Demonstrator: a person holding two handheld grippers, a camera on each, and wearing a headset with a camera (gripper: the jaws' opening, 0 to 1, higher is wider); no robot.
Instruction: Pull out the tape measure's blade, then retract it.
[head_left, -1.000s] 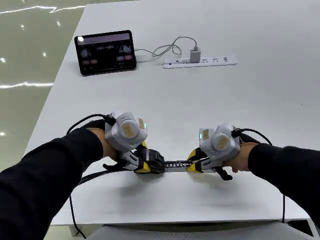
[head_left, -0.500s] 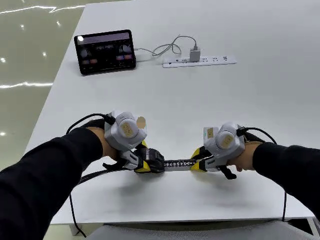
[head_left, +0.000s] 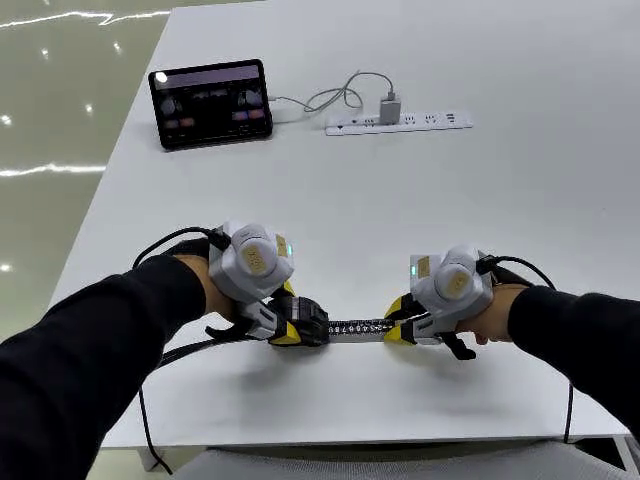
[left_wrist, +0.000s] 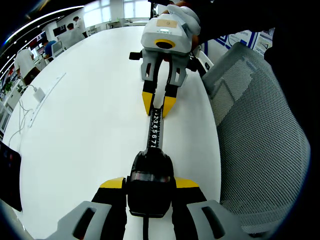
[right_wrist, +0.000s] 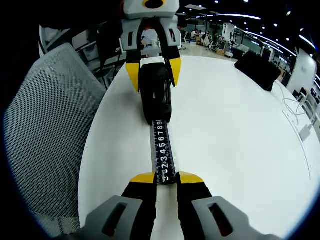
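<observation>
Left tool (left_wrist: 150, 184) clamps the tape's black case (left_wrist: 149, 167) as right tool (right_wrist: 166, 178), opposite, pinches the blade (right_wrist: 160, 142), digits 2 to 9 legible, above the bench (head_left: 400, 180).

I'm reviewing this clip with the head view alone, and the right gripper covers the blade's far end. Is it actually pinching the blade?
Observer: Yes. In the right gripper view the right gripper has its yellow-tipped jaws closed on the blade, right at the lowest printed numbers.
Operator: And the other end, is the body held firmly or just touched from one side?
Observer: The left gripper view shows the left gripper with one yellow-tipped jaw on each side of the black tape measure case, clamping it between them.
</observation>
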